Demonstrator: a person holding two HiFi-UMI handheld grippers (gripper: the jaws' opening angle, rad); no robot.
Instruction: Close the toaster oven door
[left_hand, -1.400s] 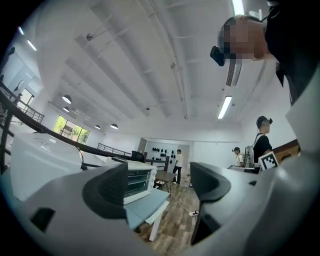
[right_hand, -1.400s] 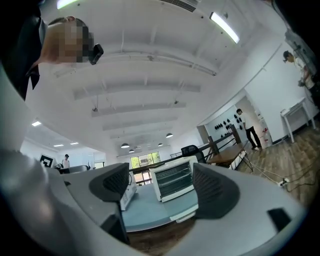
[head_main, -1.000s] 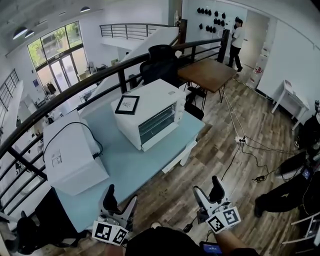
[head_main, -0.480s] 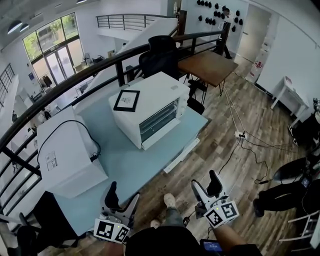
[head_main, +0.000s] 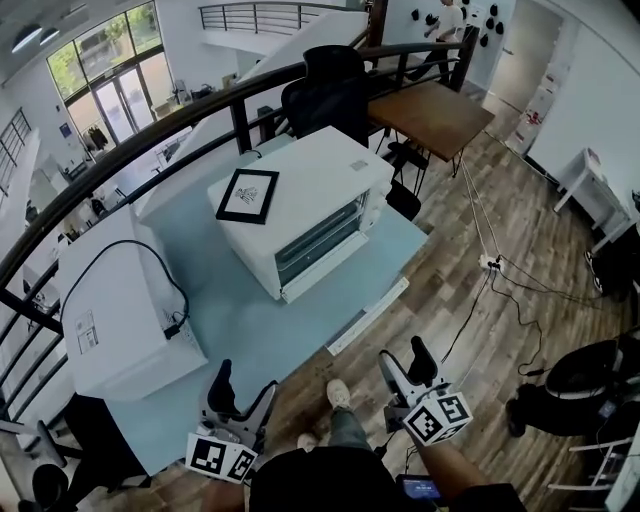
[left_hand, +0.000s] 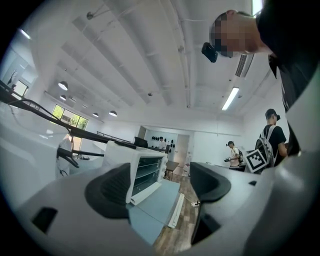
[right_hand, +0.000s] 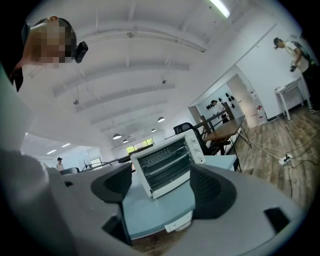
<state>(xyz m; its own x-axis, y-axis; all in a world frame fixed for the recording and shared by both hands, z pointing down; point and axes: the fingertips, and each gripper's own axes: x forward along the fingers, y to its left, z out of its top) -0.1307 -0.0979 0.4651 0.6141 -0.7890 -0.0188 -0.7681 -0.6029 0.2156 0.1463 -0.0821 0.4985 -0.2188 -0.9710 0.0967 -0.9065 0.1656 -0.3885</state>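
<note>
One toaster oven (head_main: 300, 215), two grippers (head_main: 245, 387) (head_main: 403, 357), perhaps two tables (head_main: 250, 325) (head_main: 432, 105)

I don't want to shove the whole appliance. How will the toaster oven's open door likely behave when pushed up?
The door looks like a rigid panel hinged at its bottom edge, so it should swing up, not flex. The toaster oven is boxy and sits flat on the table, so tipping seems unlikely; on that smooth top it might slide.

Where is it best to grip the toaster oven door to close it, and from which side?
Probably its free front edge. The toaster oven door lies folded down, hinge at the back, its free edge pointing to the near edge of the table. Come from that front side and lift. No handle can be made out.
</note>
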